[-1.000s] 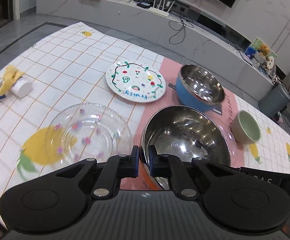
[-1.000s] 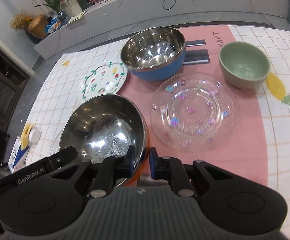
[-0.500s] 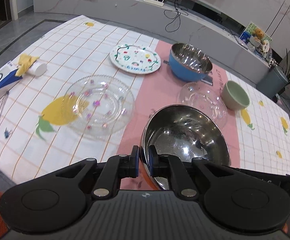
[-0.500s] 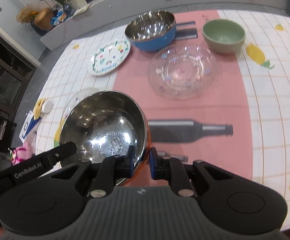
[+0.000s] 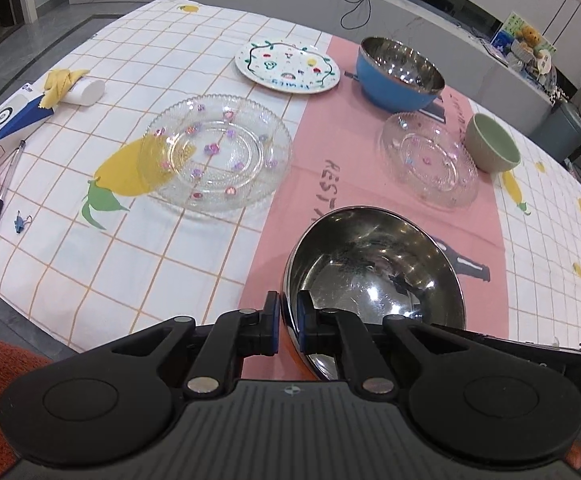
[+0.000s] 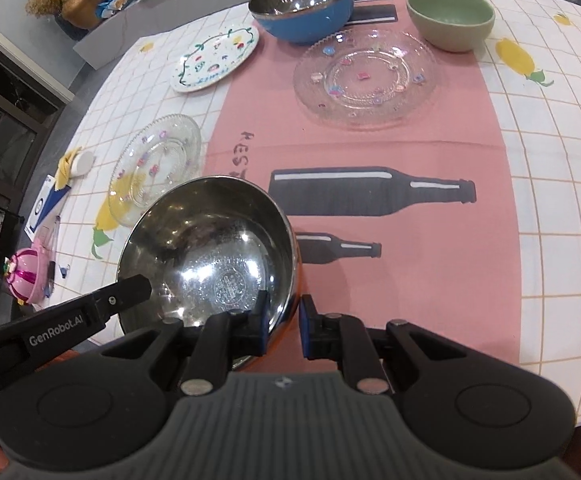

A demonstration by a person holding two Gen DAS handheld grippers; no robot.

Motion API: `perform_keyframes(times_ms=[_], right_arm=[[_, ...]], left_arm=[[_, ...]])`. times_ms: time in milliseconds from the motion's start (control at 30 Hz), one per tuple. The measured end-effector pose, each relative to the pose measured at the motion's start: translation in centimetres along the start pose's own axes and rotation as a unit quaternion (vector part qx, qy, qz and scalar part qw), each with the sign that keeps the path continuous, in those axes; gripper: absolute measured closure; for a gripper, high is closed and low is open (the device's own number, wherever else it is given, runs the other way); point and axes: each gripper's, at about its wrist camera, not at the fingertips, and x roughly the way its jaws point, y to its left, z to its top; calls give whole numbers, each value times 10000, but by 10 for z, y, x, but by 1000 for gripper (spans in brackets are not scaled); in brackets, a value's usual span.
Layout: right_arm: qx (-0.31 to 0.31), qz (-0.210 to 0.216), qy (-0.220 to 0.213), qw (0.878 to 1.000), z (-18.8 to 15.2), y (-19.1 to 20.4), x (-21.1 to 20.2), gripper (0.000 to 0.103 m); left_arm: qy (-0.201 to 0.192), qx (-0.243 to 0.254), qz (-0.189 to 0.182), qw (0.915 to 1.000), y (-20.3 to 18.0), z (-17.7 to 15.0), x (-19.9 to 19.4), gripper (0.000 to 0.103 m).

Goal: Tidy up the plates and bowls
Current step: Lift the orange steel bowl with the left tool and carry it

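Note:
Both grippers hold one steel bowl with an orange outside [image 5: 374, 276] above the near edge of the table. My left gripper [image 5: 289, 324] is shut on its left rim. My right gripper [image 6: 284, 326] is shut on its right rim; the bowl [image 6: 210, 256] fills the lower left of the right wrist view. On the table lie a large glass plate [image 5: 214, 158], a smaller glass plate [image 5: 428, 160], a white painted plate [image 5: 286, 66], a blue steel bowl [image 5: 398, 70] and a green bowl [image 5: 490, 144].
A patterned cloth with a pink runner [image 6: 370, 168] covers the table. At the left edge lie a blue box [image 5: 6, 120], a white roll with a yellow cloth [image 5: 78, 88], a pen [image 5: 0, 196] and a pink toy [image 6: 26, 276]. A grey counter [image 5: 410, 4] runs behind.
Both grippers, still holding the steel bowl, have drawn back toward the near table edge. The plates and other bowls now look farther away; none of them moved.

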Motion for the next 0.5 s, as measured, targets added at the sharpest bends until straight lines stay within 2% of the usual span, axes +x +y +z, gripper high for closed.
perform_keyframes(times_ms=[400, 500], right_arm=[[-31, -42, 38, 10000, -4, 1, 2, 90], [-54, -47, 30, 10000, -5, 3, 1, 86]], left_arm=[[64, -63, 54, 9999, 6, -6, 5, 96], [62, -38, 87, 9999, 7, -6, 5, 92]])
